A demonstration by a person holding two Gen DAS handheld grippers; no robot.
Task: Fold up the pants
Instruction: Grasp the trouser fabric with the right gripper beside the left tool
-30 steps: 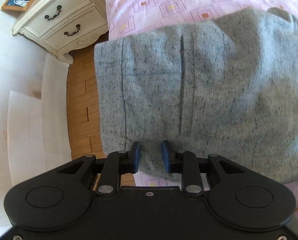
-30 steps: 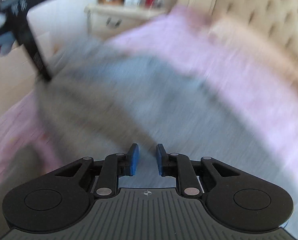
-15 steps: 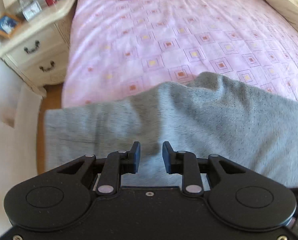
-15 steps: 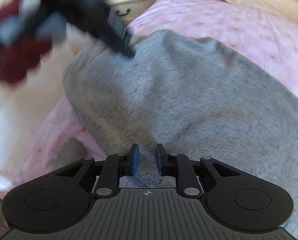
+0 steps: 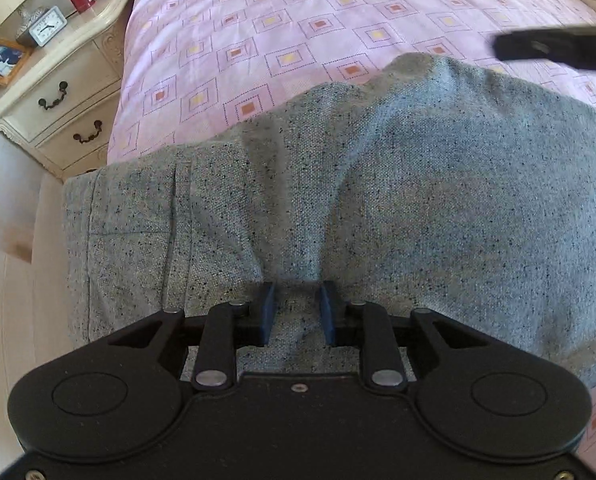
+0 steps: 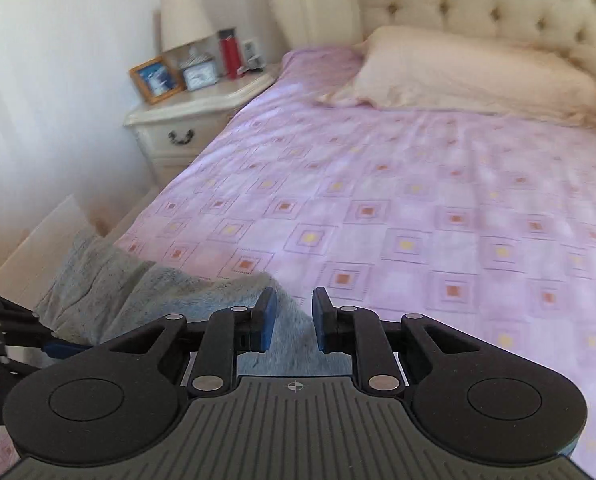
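The grey speckled pants (image 5: 377,208) lie across the near part of the pink patterned bed (image 5: 298,32), one end hanging over the bed's left edge. My left gripper (image 5: 296,312) is shut on a bunched fold of the pants, with cloth between the blue pads. In the right wrist view the pants (image 6: 146,296) show at the lower left. My right gripper (image 6: 294,316) holds the near edge of the cloth between its narrowly spaced pads. The right gripper also shows as a dark blurred bar (image 5: 553,50) in the left wrist view.
A cream nightstand (image 6: 194,120) stands left of the bed with a lamp (image 6: 184,20), a red bottle (image 6: 229,58), a clock (image 5: 48,30) and a framed picture (image 6: 156,79). A pillow (image 6: 477,76) and a tufted headboard (image 6: 477,4) are at the far end.
Both grippers have moved with the pants; the cloth now lies lower and flatter on the bed. The right wrist view has swung up toward the headboard.
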